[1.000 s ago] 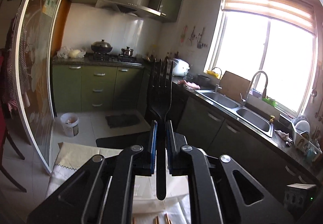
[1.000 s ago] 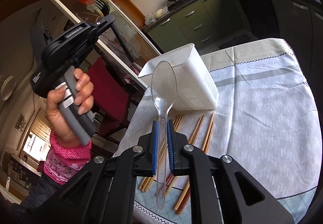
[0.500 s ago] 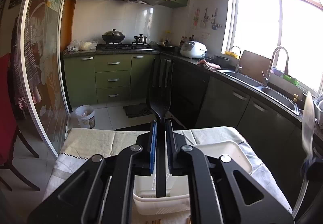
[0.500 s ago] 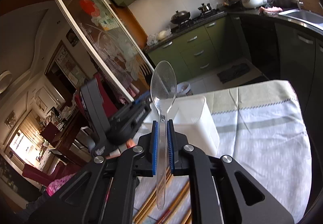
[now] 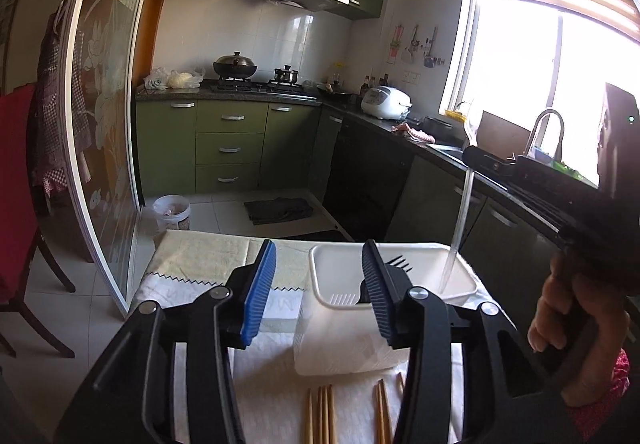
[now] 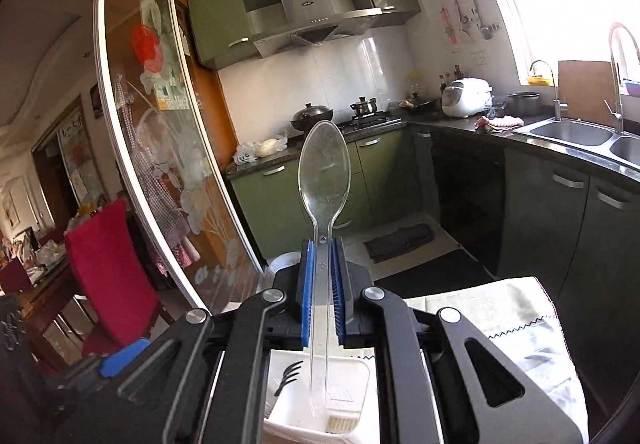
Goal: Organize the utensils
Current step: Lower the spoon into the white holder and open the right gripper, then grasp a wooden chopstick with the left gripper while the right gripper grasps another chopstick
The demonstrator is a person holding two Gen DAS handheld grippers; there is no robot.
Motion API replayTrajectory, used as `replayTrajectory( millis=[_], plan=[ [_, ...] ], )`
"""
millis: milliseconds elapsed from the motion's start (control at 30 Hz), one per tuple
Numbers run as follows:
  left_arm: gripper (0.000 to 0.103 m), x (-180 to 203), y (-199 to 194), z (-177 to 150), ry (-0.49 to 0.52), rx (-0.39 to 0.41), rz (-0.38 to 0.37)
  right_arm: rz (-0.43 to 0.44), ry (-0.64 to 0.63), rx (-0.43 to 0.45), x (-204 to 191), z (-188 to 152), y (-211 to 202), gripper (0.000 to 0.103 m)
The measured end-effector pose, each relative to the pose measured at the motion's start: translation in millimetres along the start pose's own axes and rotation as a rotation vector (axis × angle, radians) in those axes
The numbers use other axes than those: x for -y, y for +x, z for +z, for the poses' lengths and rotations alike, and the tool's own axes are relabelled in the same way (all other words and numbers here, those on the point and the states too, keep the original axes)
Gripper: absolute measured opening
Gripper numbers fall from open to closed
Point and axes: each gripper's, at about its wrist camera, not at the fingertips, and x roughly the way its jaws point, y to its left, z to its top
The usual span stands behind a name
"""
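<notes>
Though just sprung apart, left claw (image 5: 320,276) empty; right claw (image 6: 320,292) clamping one clear spoon (image 6: 325,180); one black fork (image 5: 400,265) binned.

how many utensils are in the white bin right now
1 fully in: the black fork lies inside the white bin. The clear spoon is shut in the right gripper, only its handle end dipping in. More may be hidden behind the gripper fingers.
</notes>
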Motion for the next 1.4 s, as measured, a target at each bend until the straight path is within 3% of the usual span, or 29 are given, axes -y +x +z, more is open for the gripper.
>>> replayTrajectory(
  millis=[400,467,567,767,833,867,1000,1167,1300,1400],
  plan=[
    [0.044,-12,12,-57,0.105,-0.337,0.036,-0.046,-0.105,-0.089,-7,-62,9,0.013],
    [0.044,-10,14,-65,0.124,-0.383,0.040,-0.050,-0.116,-0.100,-5,-69,3,0.017],
    [0.044,-8,21,-75,0.144,-0.464,0.042,-0.048,-0.136,-0.112,-4,-76,-10,0.031],
    [0.043,-6,42,-100,0.139,-0.677,0.025,-0.036,-0.077,-0.139,14,-88,-53,0.031],
    [0.023,-8,49,-108,0.131,-0.741,0.013,-0.035,-0.060,-0.178,25,-94,-65,0.031],
    [0.020,-7,52,-112,0.127,-0.766,0.006,-0.034,-0.046,-0.200,31,-99,-69,0.031],
    [0.017,-10,62,-116,0.097,-0.810,0.000,-0.012,0.026,-0.283,57,-120,-82,0.031],
    [0.017,-8,68,-117,0.093,-0.824,-0.003,-0.018,0.075,-0.325,80,-135,-89,0.031],
    [0.017,-2,72,-120,0.113,-0.844,0.002,-0.015,0.072,-0.353,81,-139,-88,0.031],
    [0.016,2,76,-122,0.138,-0.856,0.011,-0.008,0.030,-0.422,69,-144,-78,0.031]
  ],
)
